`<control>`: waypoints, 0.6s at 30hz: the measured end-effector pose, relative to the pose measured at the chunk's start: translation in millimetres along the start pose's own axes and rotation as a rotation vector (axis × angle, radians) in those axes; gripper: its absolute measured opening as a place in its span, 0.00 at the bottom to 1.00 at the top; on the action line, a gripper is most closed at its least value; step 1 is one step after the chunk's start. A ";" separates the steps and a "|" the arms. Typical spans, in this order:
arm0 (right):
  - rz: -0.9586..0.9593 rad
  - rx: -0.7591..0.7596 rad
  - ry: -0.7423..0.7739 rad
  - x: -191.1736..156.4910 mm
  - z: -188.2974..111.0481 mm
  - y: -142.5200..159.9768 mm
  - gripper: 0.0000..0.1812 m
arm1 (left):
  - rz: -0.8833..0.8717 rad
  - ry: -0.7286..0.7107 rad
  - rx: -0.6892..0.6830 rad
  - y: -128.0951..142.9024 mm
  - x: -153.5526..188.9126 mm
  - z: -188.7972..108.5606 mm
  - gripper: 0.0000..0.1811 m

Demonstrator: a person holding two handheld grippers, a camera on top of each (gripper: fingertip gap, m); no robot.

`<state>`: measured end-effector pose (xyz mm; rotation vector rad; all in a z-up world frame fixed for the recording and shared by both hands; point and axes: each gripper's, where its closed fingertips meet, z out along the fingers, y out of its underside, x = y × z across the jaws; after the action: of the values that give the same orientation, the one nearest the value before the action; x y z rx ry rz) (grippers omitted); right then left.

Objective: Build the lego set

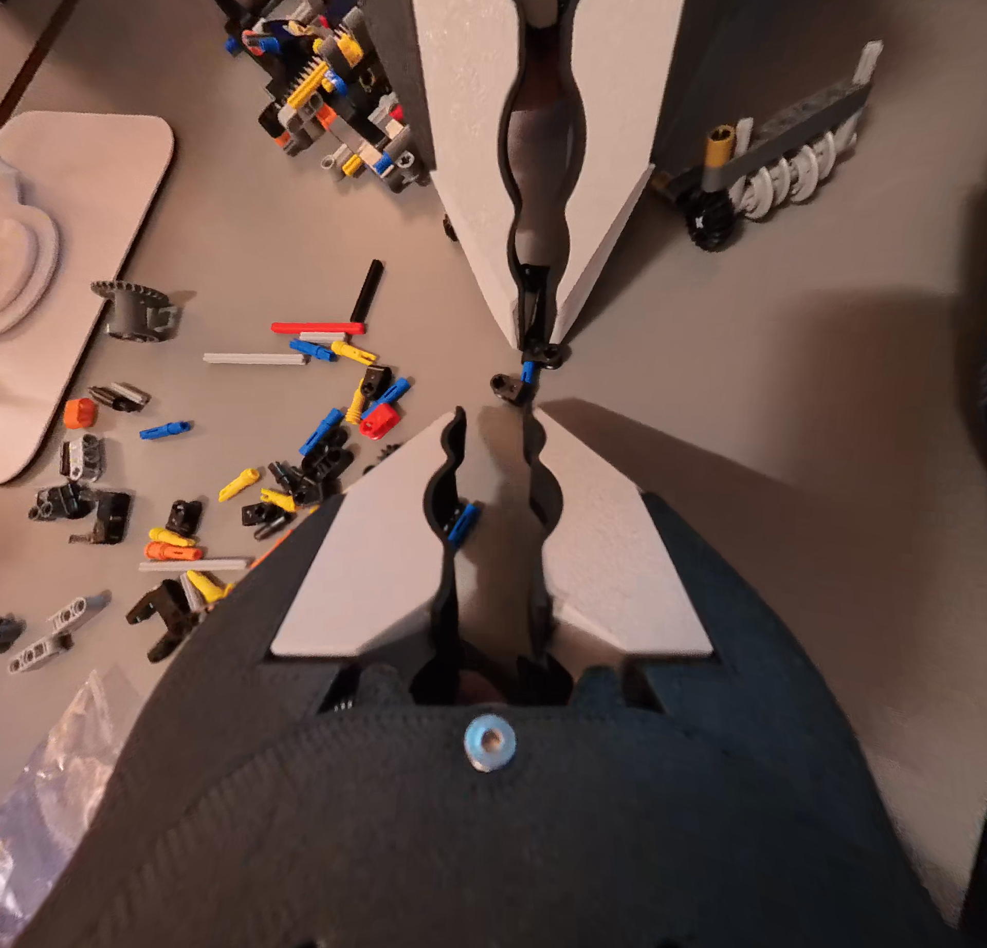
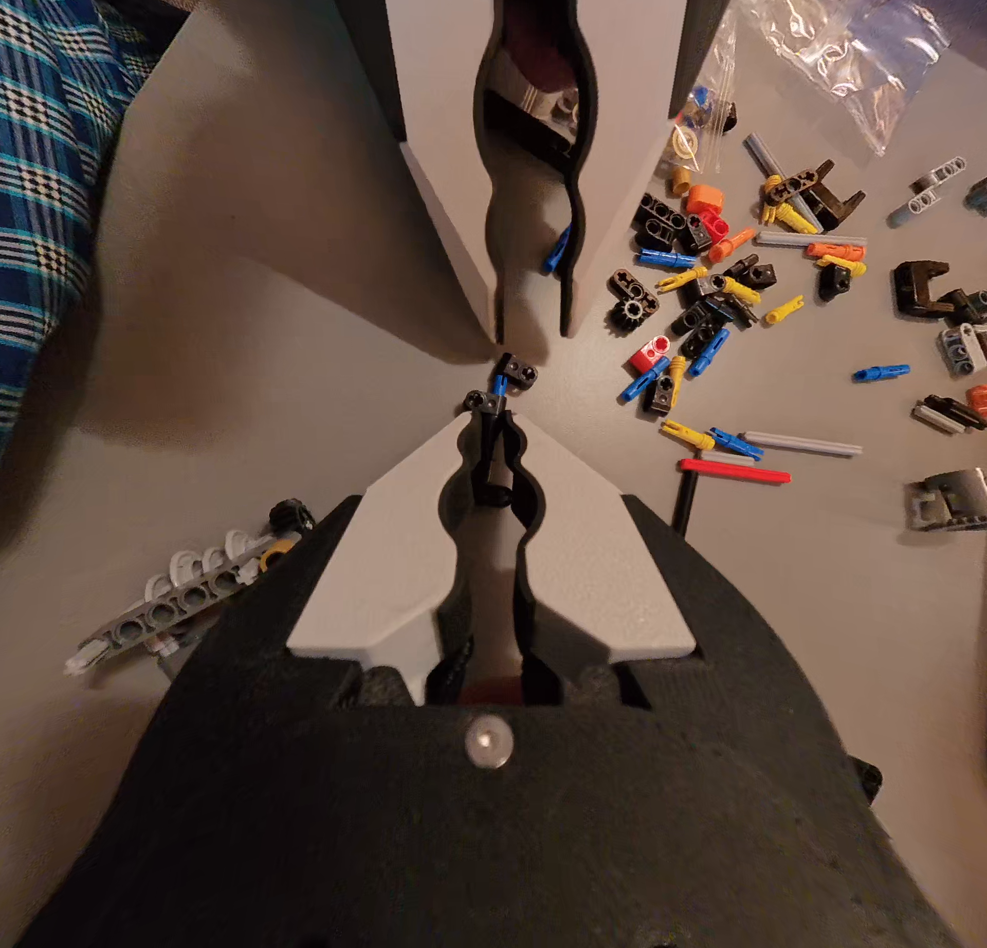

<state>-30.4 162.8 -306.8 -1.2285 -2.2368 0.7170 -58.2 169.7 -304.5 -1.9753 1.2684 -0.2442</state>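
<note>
Two grippers meet nose to nose over the grey table (image 1: pixel 801 442). The right gripper (image 2: pixel 488 415) points forward with its fingers pinched on a black lego piece (image 2: pixel 488 452). At that piece's tip sits a black connector with a blue pin (image 2: pixel 499 384), and a second black connector (image 2: pixel 519 372) hangs on the pin's far end.

The left gripper (image 1: pixel 496 415) faces it, tips slightly parted. Its right tip lies at that second connector, its left tip stands clear, and whether it actually pinches the connector I cannot tell. A loose blue pin (image 1: pixel 462 523) lies on the table between its fingers.

Only the left wrist view shows the half-built model (image 1: pixel 326 84) at the top, a pale board (image 1: pixel 80 217) at the left, and a dark gear housing (image 1: pixel 136 311). Only the right wrist view shows a plaid cloth (image 2: pixel 42 175) at the table's edge. Both catch the grey beam with white curved pieces (image 2: pixel 176 597), the clear plastic bags (image 2: pixel 833 36) and the scattered loose parts (image 2: pixel 721 282), well to the side of the tips.

No readable writing anywhere.
</note>
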 end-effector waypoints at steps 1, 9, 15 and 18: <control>0.002 0.001 -0.001 0.0 0.0 -0.2 0.03 | 0.021 0.015 -0.006 -0.2 1.3 1.7 0.11; 0.006 0.015 -0.005 0.1 1.0 -2.2 0.03 | 0.078 0.099 -0.005 -4.0 6.1 10.1 0.08; 0.009 0.012 -0.008 0.1 1.4 -2.8 0.03 | 0.050 0.093 0.005 -3.8 7.0 10.3 0.07; 0.010 0.012 -0.001 0.1 1.8 -3.4 0.02 | 0.035 0.077 0.025 -3.9 7.9 9.9 0.07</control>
<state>-33.6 161.0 -305.9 -1.2353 -2.2251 0.7336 -46.5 168.8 -310.5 -1.9373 1.3414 -0.3200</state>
